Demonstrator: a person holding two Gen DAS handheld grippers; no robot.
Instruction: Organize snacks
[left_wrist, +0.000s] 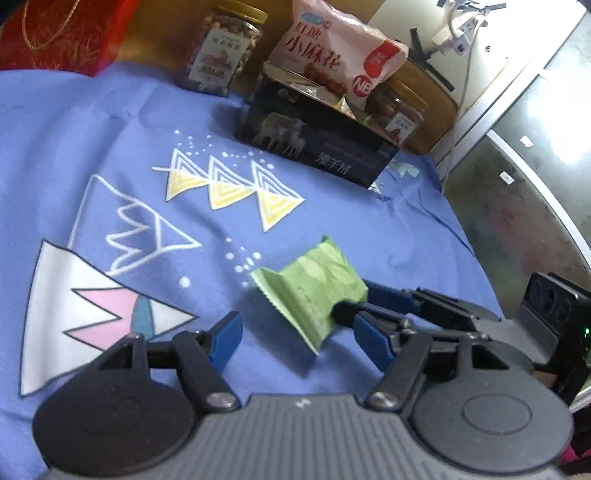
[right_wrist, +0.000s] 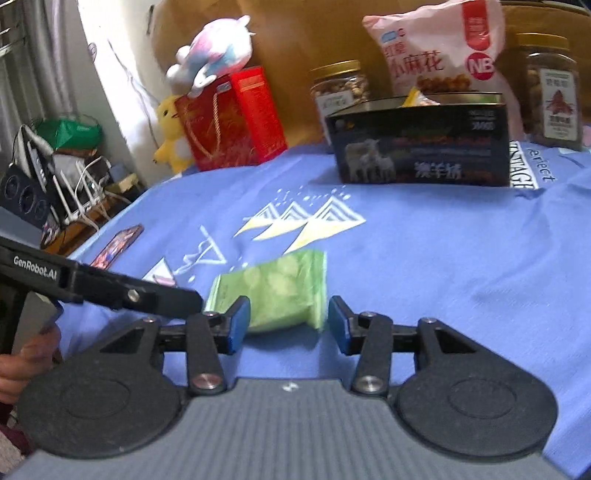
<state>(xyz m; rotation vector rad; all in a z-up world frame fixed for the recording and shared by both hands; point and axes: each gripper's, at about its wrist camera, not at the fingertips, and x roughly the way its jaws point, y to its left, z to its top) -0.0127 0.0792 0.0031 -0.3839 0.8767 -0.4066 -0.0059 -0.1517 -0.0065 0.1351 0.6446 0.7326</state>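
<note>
Green snack packet (right_wrist: 280, 291) lies between right gripper (right_wrist: 289, 325) pads — ungripped.

The left gripper (left_wrist: 295, 334) points forward and downward, its blue-padded jaws standing apart with nothing pressed between them. The right gripper (right_wrist: 290, 323) also tilts downward, its jaws parted and its pads pressing on nothing; in the left wrist view its fingers (left_wrist: 388, 295) reach in from the right side, lying close beside the left gripper's right finger. A hand (right_wrist: 26, 363) shows at the lower left of the right wrist view, wrapped around the left gripper's handle.
</note>
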